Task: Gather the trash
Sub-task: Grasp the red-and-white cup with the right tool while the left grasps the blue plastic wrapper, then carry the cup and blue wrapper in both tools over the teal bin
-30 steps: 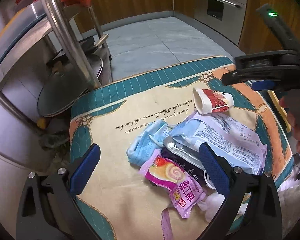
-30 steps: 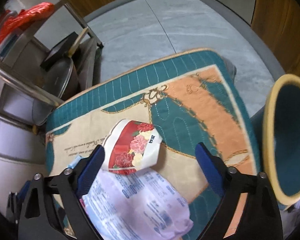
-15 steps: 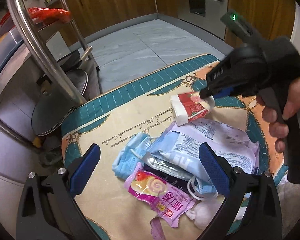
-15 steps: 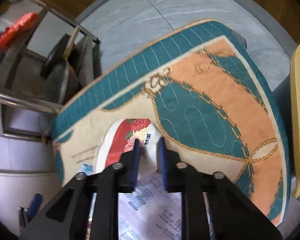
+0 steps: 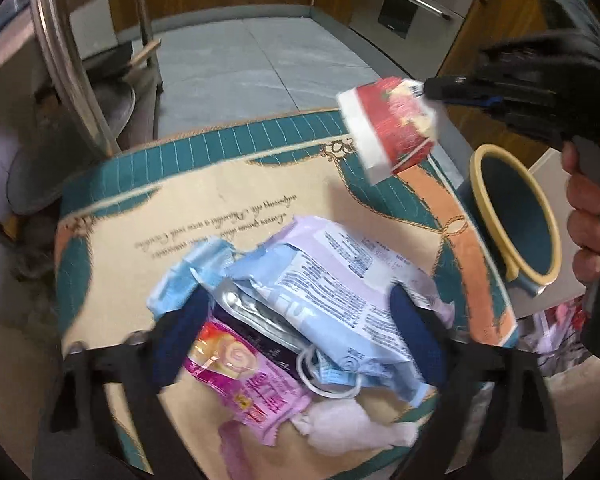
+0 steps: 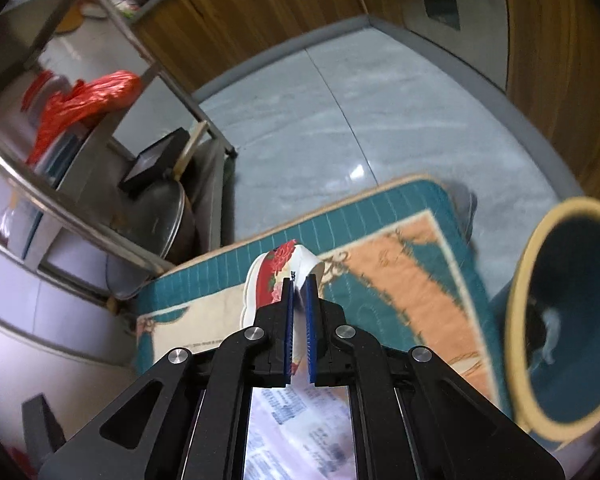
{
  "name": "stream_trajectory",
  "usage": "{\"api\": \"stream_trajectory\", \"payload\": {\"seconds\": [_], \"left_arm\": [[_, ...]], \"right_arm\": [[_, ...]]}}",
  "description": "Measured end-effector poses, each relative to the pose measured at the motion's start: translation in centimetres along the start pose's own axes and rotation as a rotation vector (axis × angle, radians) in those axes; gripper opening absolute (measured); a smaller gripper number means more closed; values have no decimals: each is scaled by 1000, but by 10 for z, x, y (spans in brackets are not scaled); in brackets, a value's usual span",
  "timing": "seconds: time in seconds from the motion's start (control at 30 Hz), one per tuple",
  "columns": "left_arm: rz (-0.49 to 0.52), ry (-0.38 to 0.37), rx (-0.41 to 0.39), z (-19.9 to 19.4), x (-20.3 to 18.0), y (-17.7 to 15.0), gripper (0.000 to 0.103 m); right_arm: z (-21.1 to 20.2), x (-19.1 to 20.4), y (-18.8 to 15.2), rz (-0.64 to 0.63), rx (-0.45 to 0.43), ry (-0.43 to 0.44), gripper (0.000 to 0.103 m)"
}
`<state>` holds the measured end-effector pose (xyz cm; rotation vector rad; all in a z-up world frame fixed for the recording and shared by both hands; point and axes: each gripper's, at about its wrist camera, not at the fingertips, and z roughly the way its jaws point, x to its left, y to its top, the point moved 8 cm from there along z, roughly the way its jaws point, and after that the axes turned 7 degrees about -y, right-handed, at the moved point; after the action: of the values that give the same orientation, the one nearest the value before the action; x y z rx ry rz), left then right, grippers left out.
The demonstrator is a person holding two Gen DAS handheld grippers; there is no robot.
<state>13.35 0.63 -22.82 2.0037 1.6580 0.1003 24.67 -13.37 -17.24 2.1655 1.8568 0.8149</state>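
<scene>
My right gripper (image 6: 299, 280) is shut on a crushed red-and-white floral paper cup (image 6: 274, 280) and holds it in the air above the far right of the cushioned mat (image 5: 260, 184); the cup also shows in the left wrist view (image 5: 392, 124). A pile of trash lies on the mat: a large pale blue and lilac wrapper (image 5: 332, 280), a pink snack wrapper (image 5: 244, 376), a blue face mask (image 5: 188, 276) and white tissue (image 5: 348, 420). My left gripper (image 5: 296, 340) is open and hangs over this pile.
A dark blue bin with a yellow rim (image 5: 516, 216) stands right of the mat, also seen in the right wrist view (image 6: 568, 320). A steel rack with pans (image 6: 152, 208) and a red bag (image 6: 84, 100) stands at left. Grey tiled floor (image 5: 260, 64) lies beyond.
My right gripper closed on the paper cup and lifted it off the mat toward the right. My left gripper moved in lower over the wrapper pile.
</scene>
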Motion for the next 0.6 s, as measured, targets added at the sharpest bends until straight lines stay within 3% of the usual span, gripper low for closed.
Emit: {"api": "stream_trajectory", "payload": {"seconds": [0.23,0.33,0.37,0.4,0.5,0.6], "left_arm": [[-134,-41,80,21,5,-12,68],[-142,-49,102,29,2,-14,64],[-142,-41,113,34,1,-14,52],[-137,-26,112,34,2,-14,32],[-126,-25,58,26,-3,-3,18],[-79,-32,-16,12,-17,13,12]], "right_arm": [[-17,-14,3,-28,-11,11,7],[-22,-17,4,-38,-17,6,7],[-24,-19,3,-41,-19,6,7],[-26,-20,3,-43,-21,6,7],[-32,-28,4,-47,-28,6,7],[-38,-38,8,-47,-40,-2,7]]}}
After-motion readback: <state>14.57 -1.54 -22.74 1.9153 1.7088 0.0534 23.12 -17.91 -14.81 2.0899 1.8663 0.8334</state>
